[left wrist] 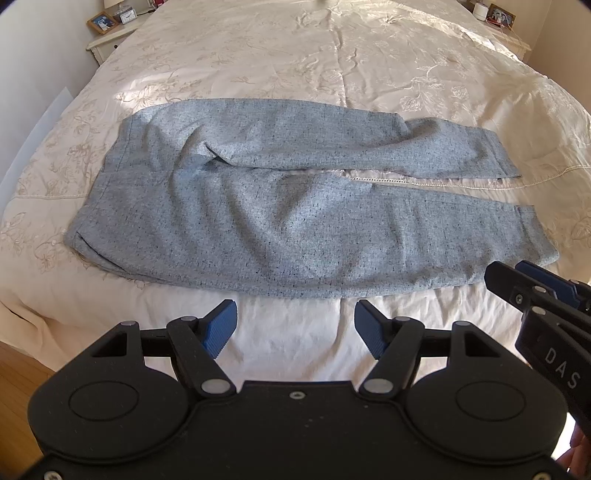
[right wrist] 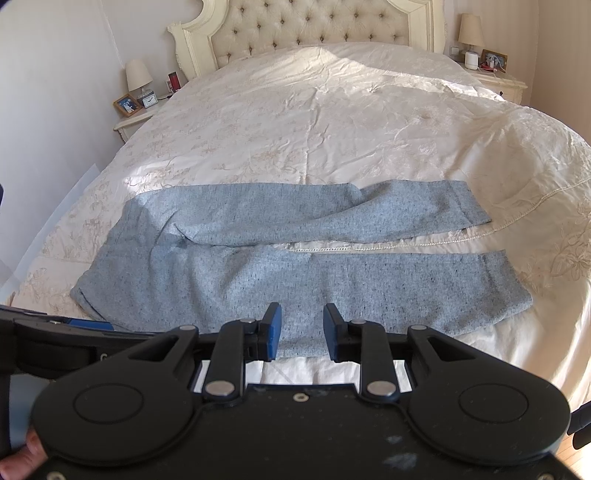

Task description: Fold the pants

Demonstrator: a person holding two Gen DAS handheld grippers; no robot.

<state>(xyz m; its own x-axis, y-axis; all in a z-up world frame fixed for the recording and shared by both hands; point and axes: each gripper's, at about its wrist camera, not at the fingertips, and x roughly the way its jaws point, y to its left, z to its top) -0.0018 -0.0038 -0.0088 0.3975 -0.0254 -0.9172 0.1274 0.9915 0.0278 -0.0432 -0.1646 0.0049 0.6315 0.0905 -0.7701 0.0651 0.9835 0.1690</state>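
A wide bed (right wrist: 332,122) is filling the room, wearing a cream bedspread (left wrist: 332,55) embroidered with pale flowers and creased down its middle. Sunlight is falling across the spread, leaving bright patches. At the head of the bed a tufted, buttoned headboard (right wrist: 314,26) in a carved cream frame is standing against the wall. To the left of the bed a cream nightstand (right wrist: 133,122) is carrying a shaded lamp (right wrist: 138,77), a framed photo (right wrist: 126,104) and a small clock (right wrist: 149,99). To the right of the bed a second nightstand (right wrist: 506,83) is holding another lamp (right wrist: 470,31) and a framed picture (right wrist: 494,59). Pale walls are flanking the bed, and wooden flooring (left wrist: 22,369) is showing below its left foot corner.
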